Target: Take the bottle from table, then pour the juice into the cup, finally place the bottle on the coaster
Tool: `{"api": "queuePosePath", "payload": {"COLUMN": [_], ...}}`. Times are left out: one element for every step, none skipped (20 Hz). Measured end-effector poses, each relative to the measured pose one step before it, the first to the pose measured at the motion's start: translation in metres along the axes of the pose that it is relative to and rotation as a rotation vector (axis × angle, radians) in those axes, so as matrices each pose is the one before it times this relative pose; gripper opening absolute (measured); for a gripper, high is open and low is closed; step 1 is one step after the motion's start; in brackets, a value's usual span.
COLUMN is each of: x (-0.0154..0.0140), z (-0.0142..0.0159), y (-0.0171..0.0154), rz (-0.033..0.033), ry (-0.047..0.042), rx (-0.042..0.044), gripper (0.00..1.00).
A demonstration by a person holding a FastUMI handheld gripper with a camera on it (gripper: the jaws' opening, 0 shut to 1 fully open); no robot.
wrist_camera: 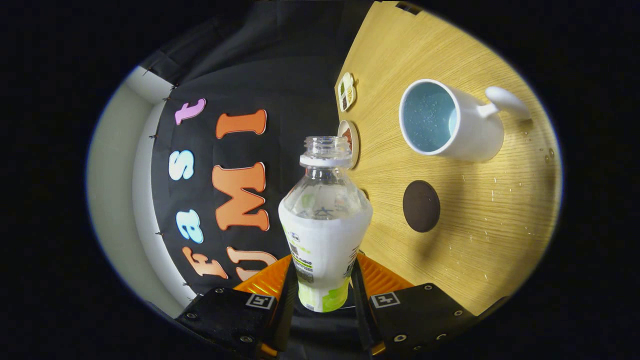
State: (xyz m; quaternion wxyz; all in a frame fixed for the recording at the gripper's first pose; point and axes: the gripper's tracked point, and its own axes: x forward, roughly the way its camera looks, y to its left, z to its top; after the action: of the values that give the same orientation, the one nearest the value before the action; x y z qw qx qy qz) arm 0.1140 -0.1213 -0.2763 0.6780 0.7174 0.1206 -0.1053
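Gripper (322,280) fingers pinch bottle (324,225) at its labelled body, cap off, mouth open. Beyond: dark round coaster (421,206) on wood table (490,235), droplets nearby. Farther: white cup (445,122), blue interior w/ liquid.

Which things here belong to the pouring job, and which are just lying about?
Job:
- bottle, uncapped, clamped between the gripper fingers
- cup, white, on the table
- coaster, dark and round, near the cup

Lying about:
- two small decorated pieces and at the table's far edge
- scattered droplets
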Motion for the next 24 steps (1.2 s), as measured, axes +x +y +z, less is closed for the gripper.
{"api": "queuePosePath", "payload": {"x": [-0.00105,0.00008,-0.00056,-0.00008,-0.00037,0.00062,-0.00047,0.00021,0.00056,0.0007,-0.00197,0.00042,0.00044,-0.00094,-0.00049,-0.00029,0.00056,0.0008,-0.00065,-0.00044,-0.00044,0.00065,-0.00108,0.00067], "z": [0.00014,0.00097,-0.0002,0.00074,0.00106,0.00049,-0.00069,0.00004,0.00088,0.00183,0.00144,0.00145,0.00008,0.00154,0.00094,0.00048,-0.00017,0.00065,0.00212,0.00126,-0.00088,0.0,-0.0006,0.00058], "y": [0.00017,0.00018,0.00025,0.00004,0.00083,-0.00116,0.00137,-0.00091,0.00053,0.0001,0.00092,-0.00065,0.00059,0.00155,0.00237,0.00043,0.0004,-0.00055,0.0019,0.00122,0.00282,0.00116,0.00219,0.0022], "rz": [0.00055,0.00089,-0.00079,0.00023,-0.00054,-0.0008,-0.0016,-0.00239,0.0007,-0.00101,-0.0011,-0.00204,-0.0014,0.00189,0.00209,0.0022,-0.00054,0.00157,0.00082,0.00044,0.00249,0.00297,0.00485,0.00425], "ry": [-0.00135,-0.00122,-0.00041,-0.00062,-0.00116,0.0013,0.00023,0.00074,-0.00216,-0.00256,-0.00257,-0.00251,-0.0011,-0.00224,-0.00145,-0.00077,0.00013,-0.00322,-0.00289,-0.00099,-0.00057,0.00054,0.00133,0.00107], "rx": [0.01155,0.01038,0.00961,0.00895,0.00886,0.00787,0.00809,0.0087,0.00828,0.00894,0.00758,0.00819,0.00836,0.00688,0.0052,0.00399,0.004,0.0054,0.00908,0.01056,0.00859,0.00668,0.00333,0.0003], "gripper": [0.55,0.55,0.55,0.55,0.55,0.55,0.55,0.55,0.55,0.55,0.55,0.55,0.55,0.55,0.55,0.55,0.56,0.56,0.55,0.55,0.55,0.55,0.55,0.55]}}
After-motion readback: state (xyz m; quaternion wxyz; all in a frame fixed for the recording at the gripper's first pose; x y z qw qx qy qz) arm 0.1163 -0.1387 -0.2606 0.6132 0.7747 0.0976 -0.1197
